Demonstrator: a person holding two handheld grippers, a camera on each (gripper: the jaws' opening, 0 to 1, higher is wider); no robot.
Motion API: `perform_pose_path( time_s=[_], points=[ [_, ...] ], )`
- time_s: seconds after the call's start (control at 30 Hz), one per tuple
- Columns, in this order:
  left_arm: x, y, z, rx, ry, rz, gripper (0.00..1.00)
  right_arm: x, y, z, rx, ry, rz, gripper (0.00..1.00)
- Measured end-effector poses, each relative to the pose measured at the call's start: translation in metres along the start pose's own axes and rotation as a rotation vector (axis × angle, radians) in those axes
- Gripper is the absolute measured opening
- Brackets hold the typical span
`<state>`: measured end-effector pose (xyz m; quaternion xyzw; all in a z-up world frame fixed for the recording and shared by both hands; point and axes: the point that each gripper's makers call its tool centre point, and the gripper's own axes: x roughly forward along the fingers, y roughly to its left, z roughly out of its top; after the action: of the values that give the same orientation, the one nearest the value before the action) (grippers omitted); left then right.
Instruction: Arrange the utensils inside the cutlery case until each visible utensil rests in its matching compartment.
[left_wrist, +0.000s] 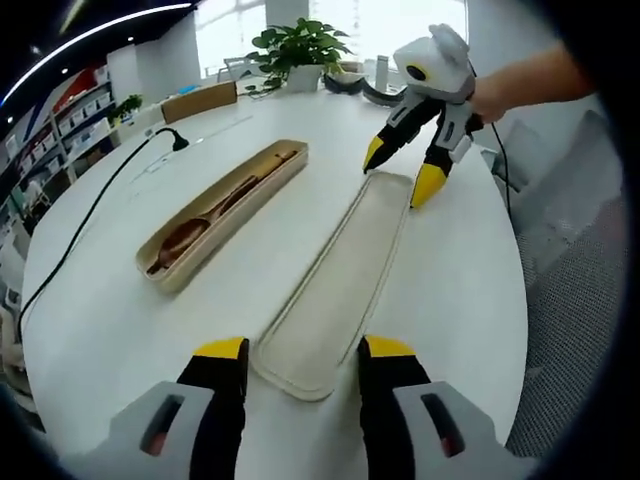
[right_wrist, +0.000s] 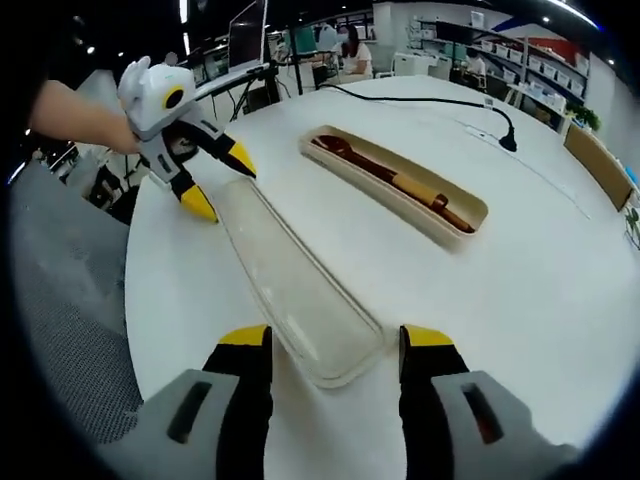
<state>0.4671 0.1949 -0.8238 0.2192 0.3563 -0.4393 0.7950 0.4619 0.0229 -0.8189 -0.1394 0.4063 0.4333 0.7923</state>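
White table (left_wrist: 120, 330): cutlery case (left_wrist: 222, 211) held wooden utensils (left_wrist: 205, 215); clear lid (left_wrist: 335, 290) lay beside, left tool (left_wrist: 303, 352) and right tool (right_wrist: 335, 340) gaping, empty, straddling its ends, seemingly to lift it.

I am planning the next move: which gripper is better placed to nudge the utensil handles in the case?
Probably right. The right gripper, open, is at one end of the lid, close to the handle end of the case; the left gripper sits nearer the spoon bowl.

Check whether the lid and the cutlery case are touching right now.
Apart. The left gripper view shows a strip of bare white table between the lid and the cutlery case along their whole length.
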Motion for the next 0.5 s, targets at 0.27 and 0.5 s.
perform_pose_path(
  time_s=[0.27,0.5],
  points=[
    [-0.004,-0.006,-0.007,0.016,0.048,-0.046,0.44,-0.005,0.017,-0.009,0.032,0.011,0.037,0.46],
    [-0.009,-0.011,-0.009,0.051,0.083,-0.119,0.44,-0.01,0.036,-0.026,-0.139,0.052,-0.028,0.42]
  ],
)
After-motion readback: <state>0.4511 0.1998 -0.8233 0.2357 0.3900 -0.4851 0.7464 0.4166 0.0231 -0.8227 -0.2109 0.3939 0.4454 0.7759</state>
